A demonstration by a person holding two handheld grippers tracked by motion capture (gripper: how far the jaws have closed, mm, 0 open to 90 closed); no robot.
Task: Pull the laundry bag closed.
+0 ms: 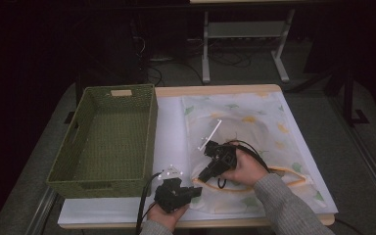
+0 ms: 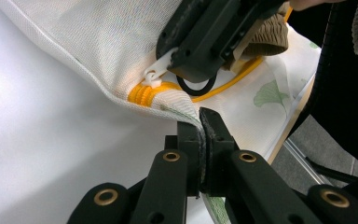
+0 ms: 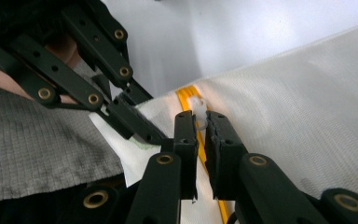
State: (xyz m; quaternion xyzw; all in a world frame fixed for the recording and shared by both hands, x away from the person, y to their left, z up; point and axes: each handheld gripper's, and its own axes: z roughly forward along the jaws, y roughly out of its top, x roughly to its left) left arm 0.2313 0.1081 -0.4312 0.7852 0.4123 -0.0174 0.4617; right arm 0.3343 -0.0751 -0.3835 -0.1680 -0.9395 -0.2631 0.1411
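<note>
In the right gripper view, jaws pinch the zipper pull point(image 3: 196, 108).

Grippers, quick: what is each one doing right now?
Left gripper: closed on the bag's corner edge.
Right gripper: closed on the white zipper pull.

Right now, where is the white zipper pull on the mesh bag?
The white zipper pull sits at the near-left end of the mesh bag, between the right gripper jaws, beside the corner pinched by the left gripper.
</note>
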